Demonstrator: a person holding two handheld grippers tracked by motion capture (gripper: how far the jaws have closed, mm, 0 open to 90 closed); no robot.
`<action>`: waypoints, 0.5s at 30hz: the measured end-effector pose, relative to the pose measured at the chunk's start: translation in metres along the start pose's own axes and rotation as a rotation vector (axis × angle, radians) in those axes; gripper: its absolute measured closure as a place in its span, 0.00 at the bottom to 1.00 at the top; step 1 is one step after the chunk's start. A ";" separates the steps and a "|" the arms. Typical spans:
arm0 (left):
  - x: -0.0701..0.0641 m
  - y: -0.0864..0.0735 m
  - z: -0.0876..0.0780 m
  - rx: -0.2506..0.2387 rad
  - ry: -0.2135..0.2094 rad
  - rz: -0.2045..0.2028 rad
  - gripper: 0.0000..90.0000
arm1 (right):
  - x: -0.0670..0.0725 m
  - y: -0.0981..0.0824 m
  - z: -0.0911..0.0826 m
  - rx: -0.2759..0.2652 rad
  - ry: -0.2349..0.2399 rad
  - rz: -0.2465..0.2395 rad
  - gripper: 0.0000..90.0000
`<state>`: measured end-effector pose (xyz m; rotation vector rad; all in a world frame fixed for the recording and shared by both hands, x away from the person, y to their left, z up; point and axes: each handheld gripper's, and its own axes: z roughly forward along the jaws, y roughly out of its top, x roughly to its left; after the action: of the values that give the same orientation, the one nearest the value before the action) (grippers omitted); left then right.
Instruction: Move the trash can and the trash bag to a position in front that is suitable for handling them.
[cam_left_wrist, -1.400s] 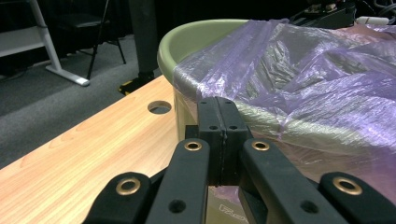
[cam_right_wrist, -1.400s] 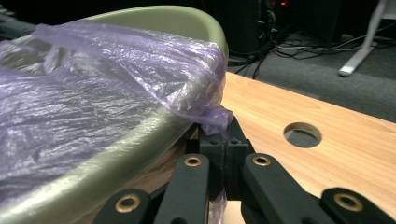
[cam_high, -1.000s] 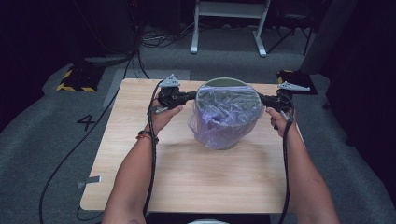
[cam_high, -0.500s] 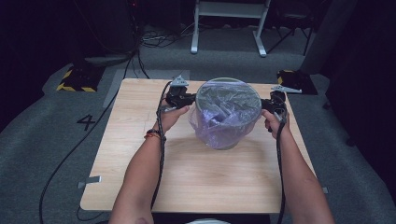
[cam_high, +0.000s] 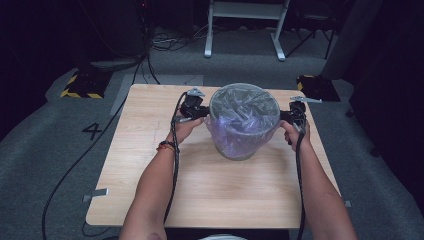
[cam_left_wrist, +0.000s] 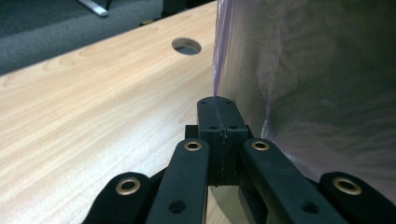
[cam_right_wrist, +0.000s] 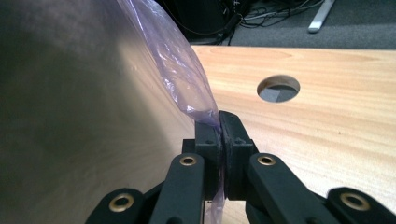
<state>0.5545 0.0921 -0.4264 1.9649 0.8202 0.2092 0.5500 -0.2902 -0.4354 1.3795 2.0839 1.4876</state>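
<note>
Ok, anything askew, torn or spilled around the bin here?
Nothing stands out. The purple bag lines the upright bin, pinched at each side by the left tongs and right tongs; no tear or spill shows.

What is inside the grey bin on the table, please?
A clear purplish plastic bag lines the grey bin and folds over its rim. The crumpled film hides the bottom.

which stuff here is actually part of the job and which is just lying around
Part of the job:
- bin, on the table
- purple plastic bag, pulled over the bin's rim
- left gripper, shut on the bag's edge
- right gripper, shut on the bag's edge

Just lying about:
- white frame legs on the floor
- yellow-and-black striped block
- floor cables
</note>
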 end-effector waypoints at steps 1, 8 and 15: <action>0.000 -0.002 0.002 0.013 0.001 0.000 1.00 | 0.000 -0.001 0.001 0.002 -0.003 -0.003 0.97; 0.001 -0.016 0.003 0.043 0.024 0.001 1.00 | -0.006 -0.011 -0.001 0.015 -0.037 -0.017 0.95; 0.006 -0.030 -0.027 -0.012 0.066 -0.003 0.85 | -0.014 -0.013 -0.025 -0.041 -0.065 -0.059 0.78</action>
<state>0.5329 0.1245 -0.4388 1.9541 0.8625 0.2775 0.5341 -0.3167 -0.4394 1.3219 2.0257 1.4339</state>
